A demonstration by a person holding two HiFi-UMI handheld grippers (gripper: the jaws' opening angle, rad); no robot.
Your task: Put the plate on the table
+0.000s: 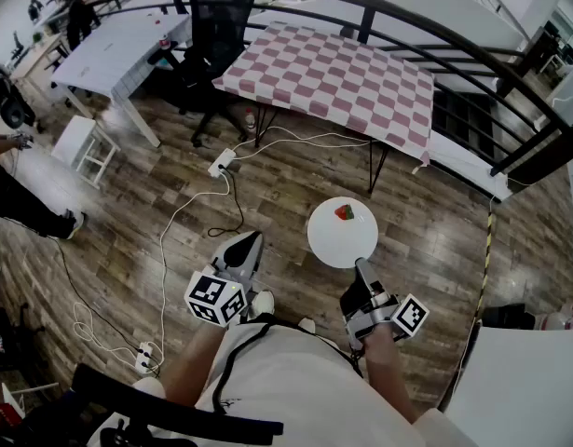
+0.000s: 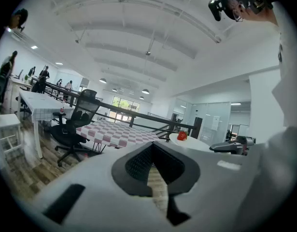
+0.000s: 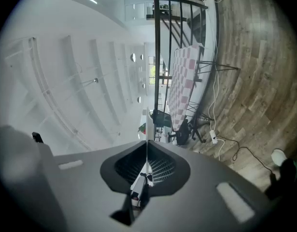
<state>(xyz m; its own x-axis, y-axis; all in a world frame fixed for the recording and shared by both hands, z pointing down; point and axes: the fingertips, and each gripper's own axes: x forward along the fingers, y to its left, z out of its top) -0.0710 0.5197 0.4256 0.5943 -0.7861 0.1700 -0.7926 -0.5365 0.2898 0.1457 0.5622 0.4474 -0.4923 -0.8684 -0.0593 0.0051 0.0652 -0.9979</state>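
Observation:
A round white plate [image 1: 342,240] carries a small red and green fruit-like piece [image 1: 344,212] and hangs level above the wooden floor. My right gripper [image 1: 361,270] is shut on the plate's near rim. In the right gripper view the plate [image 3: 147,124] runs edge-on between the jaws, with the red piece [image 3: 141,128] beside it. My left gripper [image 1: 247,245] hovers left of the plate, jaws together and holding nothing. From the left gripper view the plate [image 2: 199,143] and red piece [image 2: 182,135] lie to the right. The table with a red-and-white checked cloth [image 1: 333,73] stands ahead.
A black office chair [image 1: 216,17] stands at the table's left end. A dark metal railing [image 1: 407,26] curves behind the table. A power strip with cables [image 1: 221,163] lies on the floor ahead of me. A white desk [image 1: 118,45] and white stool [image 1: 81,147] are at the left.

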